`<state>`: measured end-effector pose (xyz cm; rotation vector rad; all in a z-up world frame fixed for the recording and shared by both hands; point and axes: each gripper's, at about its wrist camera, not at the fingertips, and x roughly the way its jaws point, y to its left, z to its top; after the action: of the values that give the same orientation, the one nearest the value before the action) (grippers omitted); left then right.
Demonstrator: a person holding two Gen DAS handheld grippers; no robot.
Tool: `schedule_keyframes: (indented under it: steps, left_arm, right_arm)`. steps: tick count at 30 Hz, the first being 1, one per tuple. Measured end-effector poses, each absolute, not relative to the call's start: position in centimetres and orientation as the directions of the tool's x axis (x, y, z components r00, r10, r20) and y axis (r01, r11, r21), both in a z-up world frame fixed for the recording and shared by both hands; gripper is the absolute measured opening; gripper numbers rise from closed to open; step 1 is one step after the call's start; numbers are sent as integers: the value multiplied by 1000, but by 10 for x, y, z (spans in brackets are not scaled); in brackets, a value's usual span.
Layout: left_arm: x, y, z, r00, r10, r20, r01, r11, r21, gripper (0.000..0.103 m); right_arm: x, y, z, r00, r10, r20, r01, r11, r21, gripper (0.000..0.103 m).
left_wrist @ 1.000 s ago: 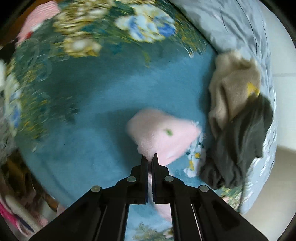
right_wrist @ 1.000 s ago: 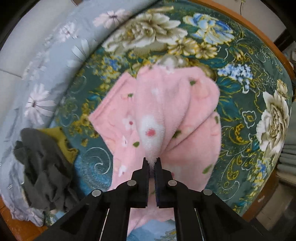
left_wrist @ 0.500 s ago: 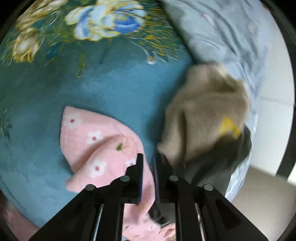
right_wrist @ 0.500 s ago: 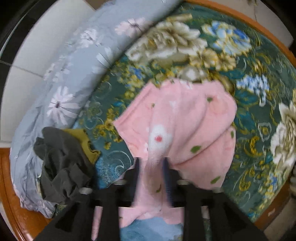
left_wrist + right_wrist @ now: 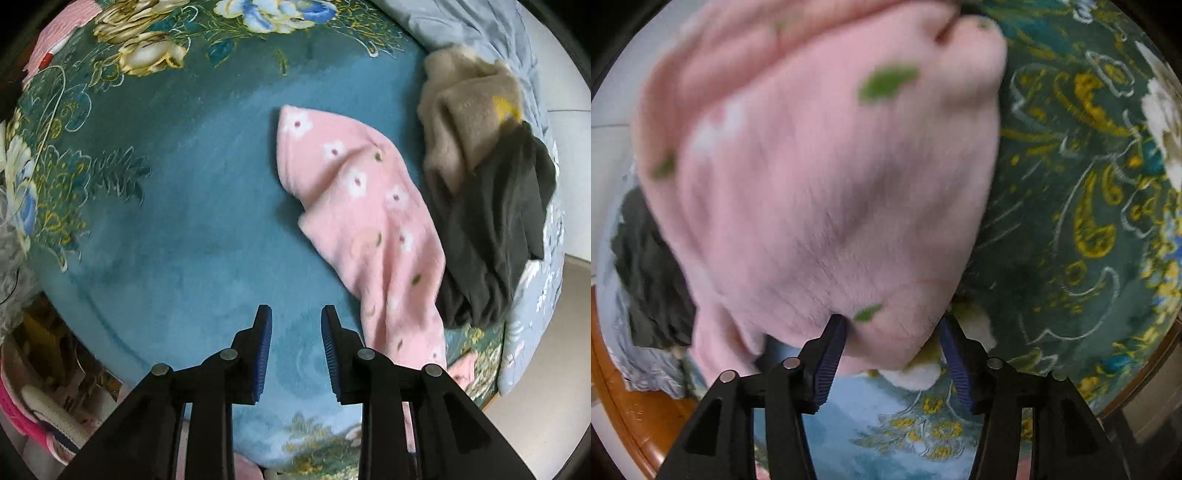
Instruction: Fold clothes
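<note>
Pink fleece garment (image 5: pixel 369 221) lies centre-right on teal blanket (image 5: pixel 184 221); your left gripper (image 5: pixel 295 321) parted, empty; right gripper (image 5: pixel 892 332) wide, straddling fleece hem, likely regrasping.

Pink garment (image 5: pixel 373 221): soft fleece cloth, matt, with a short brushed nap, printed with white flowers and green leaves; the nap shows as fine fibres close up (image 5: pixel 827 192). Blanket (image 5: pixel 177 206): plush, velvety cloth, matt, floral print. Beige garment (image 5: pixel 469 110): thick fuzzy cloth. Dark garment (image 5: pixel 495 236): thin, smooth, matt grey cloth. Sheet (image 5: pixel 461 22): smooth woven pale blue cloth, creased. Bed frame (image 5: pixel 624 402): glossy varnished wood. Left gripper (image 5: pixel 295 325) and right gripper (image 5: pixel 892 328): matt black plastic with ribbed blue pads (image 5: pixel 264 354) and shiny metal pins.
</note>
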<state>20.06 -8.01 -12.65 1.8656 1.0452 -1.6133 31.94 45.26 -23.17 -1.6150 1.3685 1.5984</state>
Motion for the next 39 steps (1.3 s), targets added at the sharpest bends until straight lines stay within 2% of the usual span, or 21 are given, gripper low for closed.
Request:
schedule_keyframes:
  steps: [2, 4, 6, 8, 12, 16, 20, 22, 23, 24, 27, 30, 32, 35, 39]
  left_arm:
    - [195, -74, -115, 8, 228, -974, 760, -635, -142, 28]
    - [189, -67, -104, -9, 210, -978, 734, -662, -148, 28]
    - [184, -61, -93, -27, 195, -981, 711, -686, -156, 28]
    - [183, -55, -87, -49, 204, -978, 709, -683, -178, 28]
    - [185, -42, -79, -67, 225, -972, 711, -673, -205, 28]
    - [188, -33, -79, -61, 244, -968, 724, -656, -211, 28]
    - [187, -35, -77, -64, 225, -972, 736, -647, -198, 28]
    - [190, -40, -78, -68, 218, -974, 751, -632, -194, 28]
    - [191, -42, -79, -70, 215, -974, 758, -624, -192, 28]
    - [193, -45, -80, -70, 210, -975, 765, -616, -188, 29]
    - [201, -53, -89, -45, 189, -981, 787, -599, -152, 29]
    - [208, -57, -102, -11, 192, -981, 814, -568, -121, 29]
    - [207, -56, -108, 6, 197, -980, 818, -565, -109, 29]
    - [199, -48, -112, 17, 206, -978, 807, -581, -108, 29]
    - [199, -46, -106, 1, 206, -979, 792, -597, -125, 29]
  right_arm:
    - [319, 452, -240, -213, -297, -931, -884, -347, 313, 57]
    - [316, 455, -235, -236, -281, -930, -894, -314, 321, 52]
    - [311, 455, -225, -249, -264, -932, -894, -308, 326, 19]
    - [298, 450, -201, -271, -253, -929, -865, -360, 350, 9]
    - [247, 429, -139, -375, -312, -873, -693, -531, 488, 7]
    - [137, 424, -76, -443, -241, -863, -509, -725, 464, 7]
    - [61, 436, -73, -443, -298, -846, -474, -723, 503, 13]
    - [45, 442, -72, -449, -308, -839, -463, -722, 514, 32]
    - [51, 445, -66, -493, -320, -809, -431, -718, 546, 53]
    - [57, 448, -60, -539, -332, -774, -394, -713, 580, 60]
    - [83, 459, -51, -567, -261, -781, -354, -780, 517, 60]
    - [136, 463, -78, -443, -166, -881, -364, -865, 346, 60]
    - [161, 458, -116, -345, -216, -914, -390, -853, 348, 60]
    - [181, 444, -174, -208, -217, -954, -455, -842, 290, 60]
    - [190, 448, -220, -179, -240, -954, -662, -688, 298, 58]
